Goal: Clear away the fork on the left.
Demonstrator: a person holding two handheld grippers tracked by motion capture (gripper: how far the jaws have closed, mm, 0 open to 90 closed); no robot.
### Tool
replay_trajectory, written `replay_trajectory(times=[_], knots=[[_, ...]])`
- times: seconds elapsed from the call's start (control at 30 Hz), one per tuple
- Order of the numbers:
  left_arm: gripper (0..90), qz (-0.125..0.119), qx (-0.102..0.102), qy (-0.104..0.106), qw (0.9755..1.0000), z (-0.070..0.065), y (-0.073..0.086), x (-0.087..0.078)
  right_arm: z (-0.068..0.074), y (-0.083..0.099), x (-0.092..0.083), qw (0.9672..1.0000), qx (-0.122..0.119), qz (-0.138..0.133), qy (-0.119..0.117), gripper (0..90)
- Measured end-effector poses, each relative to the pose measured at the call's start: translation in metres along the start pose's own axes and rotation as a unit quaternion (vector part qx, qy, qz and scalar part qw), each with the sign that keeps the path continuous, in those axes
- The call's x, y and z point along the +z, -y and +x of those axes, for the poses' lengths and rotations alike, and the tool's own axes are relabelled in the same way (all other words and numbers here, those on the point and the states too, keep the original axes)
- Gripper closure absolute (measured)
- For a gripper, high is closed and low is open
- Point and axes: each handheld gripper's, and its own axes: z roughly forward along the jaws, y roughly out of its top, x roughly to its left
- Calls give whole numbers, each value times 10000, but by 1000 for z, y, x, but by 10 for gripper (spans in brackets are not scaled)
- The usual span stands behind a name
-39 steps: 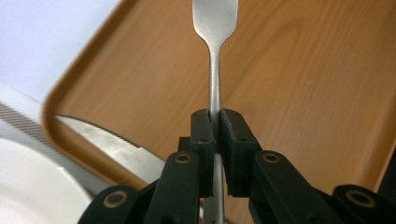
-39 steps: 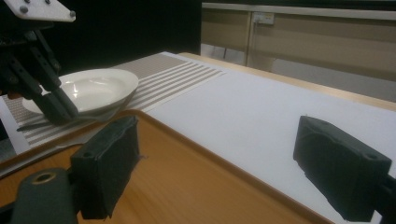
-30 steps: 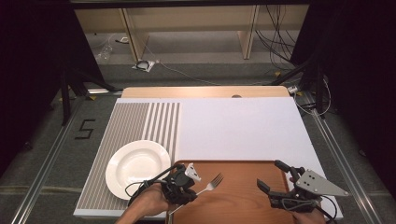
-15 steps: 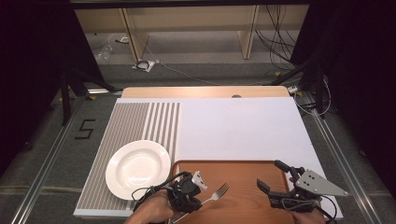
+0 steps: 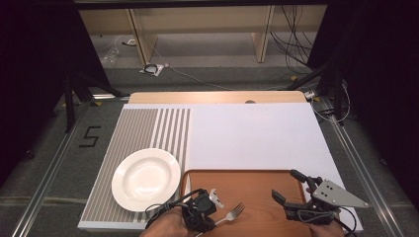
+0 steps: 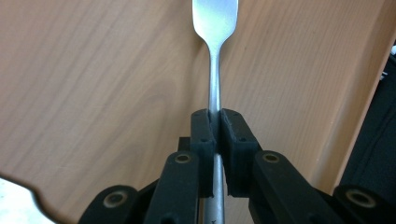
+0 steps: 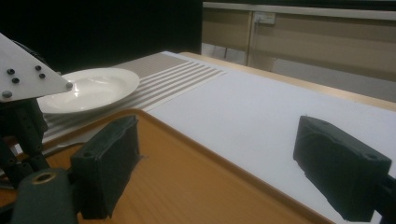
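One fork [image 6: 214, 88] sits clamped in your left gripper [image 6: 214, 125]: jaws closed on the handle, the long axis running straight out ahead of them, the head end away from you. It hangs low over the wooden tray [image 5: 262, 185], near that tray's left edge, with the white plate [image 5: 146, 178] just beside on the striped mat. Your right gripper [image 5: 290, 186] rests at the tray's right side, jaws wide apart, nothing between them. Only legible mark: a "5" on the floor [image 5: 90, 137], left of the desk.

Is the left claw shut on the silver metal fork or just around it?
Shut on it: the left claw's pads press the silver metal fork's handle from both sides over the brown wooden tray.
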Motion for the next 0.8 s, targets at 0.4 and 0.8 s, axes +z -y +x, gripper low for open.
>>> replay_trajectory(times=[0.4, 0.8], knots=[[833, 179, 15, 48, 9998, -2, 1, 7, 0, 0, 0, 10000, -13, -7, 0, 154], [522, -208, 194, -138, 9995, -9, -3, -5, 0, 0, 1, 10000, -14, -12, -14, 154]])
